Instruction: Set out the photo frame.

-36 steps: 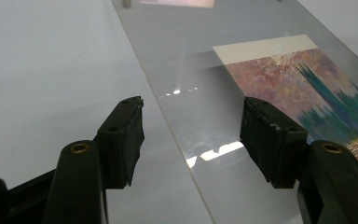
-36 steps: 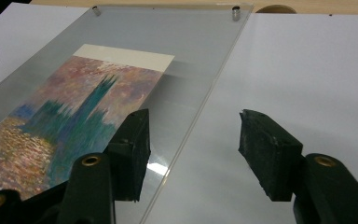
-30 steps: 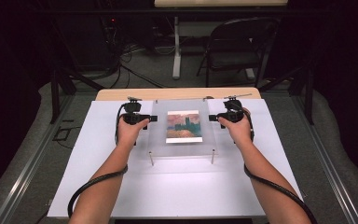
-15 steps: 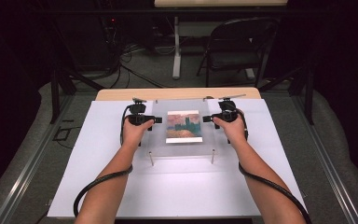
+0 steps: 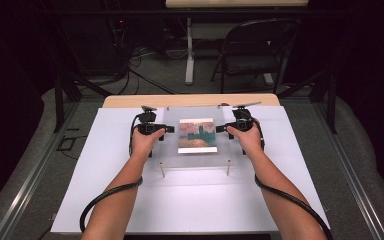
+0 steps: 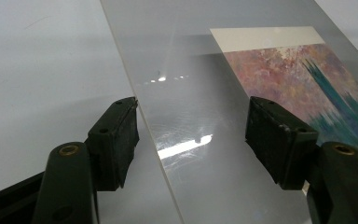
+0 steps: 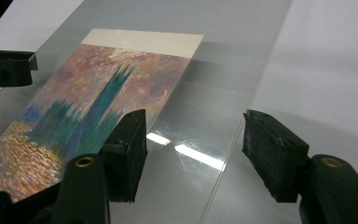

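A clear plastic sheet (image 5: pixel 196 137) stands on short legs over the white table (image 5: pixel 105 175), with a painted picture (image 5: pixel 197 135) lying under its middle. The left gripper (image 5: pixel 168 129) sits at the sheet's left edge; its jaws have just been opening and now stand wide, one on each side of that edge, pressing on nothing. The right gripper (image 5: pixel 220 128) is at the right edge, its jaws likewise spread wide astride the edge and holding nothing.

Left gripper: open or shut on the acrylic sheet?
Open. The left gripper has just been opening; its jaws straddle the clear acrylic sheet's edge with gaps both sides, pads not pressing.
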A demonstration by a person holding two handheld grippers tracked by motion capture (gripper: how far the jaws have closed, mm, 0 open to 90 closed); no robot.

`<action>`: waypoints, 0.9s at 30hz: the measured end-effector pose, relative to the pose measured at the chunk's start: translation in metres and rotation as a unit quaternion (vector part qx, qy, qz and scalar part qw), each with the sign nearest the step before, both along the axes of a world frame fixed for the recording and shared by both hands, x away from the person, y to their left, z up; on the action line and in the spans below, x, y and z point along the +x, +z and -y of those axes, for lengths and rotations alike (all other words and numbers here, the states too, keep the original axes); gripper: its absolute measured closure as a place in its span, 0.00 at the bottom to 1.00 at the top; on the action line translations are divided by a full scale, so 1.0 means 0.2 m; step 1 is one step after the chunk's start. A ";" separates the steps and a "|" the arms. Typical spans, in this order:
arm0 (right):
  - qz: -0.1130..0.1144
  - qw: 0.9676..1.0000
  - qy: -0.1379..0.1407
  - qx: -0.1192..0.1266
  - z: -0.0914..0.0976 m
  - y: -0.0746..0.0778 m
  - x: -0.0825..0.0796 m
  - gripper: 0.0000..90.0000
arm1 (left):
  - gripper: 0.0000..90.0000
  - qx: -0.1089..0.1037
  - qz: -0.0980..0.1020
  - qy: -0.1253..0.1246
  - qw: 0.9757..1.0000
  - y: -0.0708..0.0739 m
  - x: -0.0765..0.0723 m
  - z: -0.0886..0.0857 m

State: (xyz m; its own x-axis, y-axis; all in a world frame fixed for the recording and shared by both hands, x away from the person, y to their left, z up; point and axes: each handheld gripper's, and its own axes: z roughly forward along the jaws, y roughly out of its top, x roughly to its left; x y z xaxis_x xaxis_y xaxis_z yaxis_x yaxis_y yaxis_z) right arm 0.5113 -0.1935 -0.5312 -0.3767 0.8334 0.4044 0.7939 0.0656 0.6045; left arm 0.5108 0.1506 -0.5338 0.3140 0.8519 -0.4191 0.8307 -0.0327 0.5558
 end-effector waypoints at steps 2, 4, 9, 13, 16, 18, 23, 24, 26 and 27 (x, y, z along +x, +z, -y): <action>-0.001 1.000 -0.003 0.004 0.00 -0.01 0.00 0.44 | 0.37 -0.003 -0.002 -0.001 1.000 0.00 0.00 0.00; -0.006 1.000 -0.003 0.005 0.00 -0.01 0.00 0.43 | 0.37 -0.003 -0.004 -0.001 1.000 0.00 0.00 0.00; -0.012 1.000 -0.006 0.021 0.01 -0.02 0.01 0.43 | 0.35 -0.012 -0.007 0.001 1.000 -0.01 0.00 0.00; -0.017 0.999 -0.007 0.032 0.02 -0.03 0.01 0.42 | 0.35 -0.019 -0.010 0.003 1.000 -0.02 0.00 0.00; -0.018 0.999 -0.007 0.033 0.01 -0.03 0.01 0.41 | 0.35 -0.023 -0.015 0.000 1.000 -0.02 0.00 0.00; -0.018 0.999 -0.006 0.033 0.00 -0.04 0.01 0.40 | 0.34 -0.022 -0.012 0.001 1.000 -0.02 0.00 0.01; -0.016 0.999 -0.006 0.034 0.00 -0.04 0.01 0.40 | 0.34 -0.022 -0.013 0.002 1.000 -0.02 0.00 0.01; -0.017 0.999 -0.007 0.034 0.00 -0.04 0.01 0.40 | 0.34 -0.020 -0.013 0.003 1.000 -0.02 0.00 0.01; -0.018 0.999 -0.008 0.033 0.00 -0.04 0.01 0.40 | 0.34 -0.016 -0.016 0.002 1.000 -0.01 0.00 0.01; -0.020 0.999 -0.010 0.032 0.00 -0.03 0.01 0.41 | 0.34 -0.016 -0.016 0.002 1.000 -0.01 0.00 0.01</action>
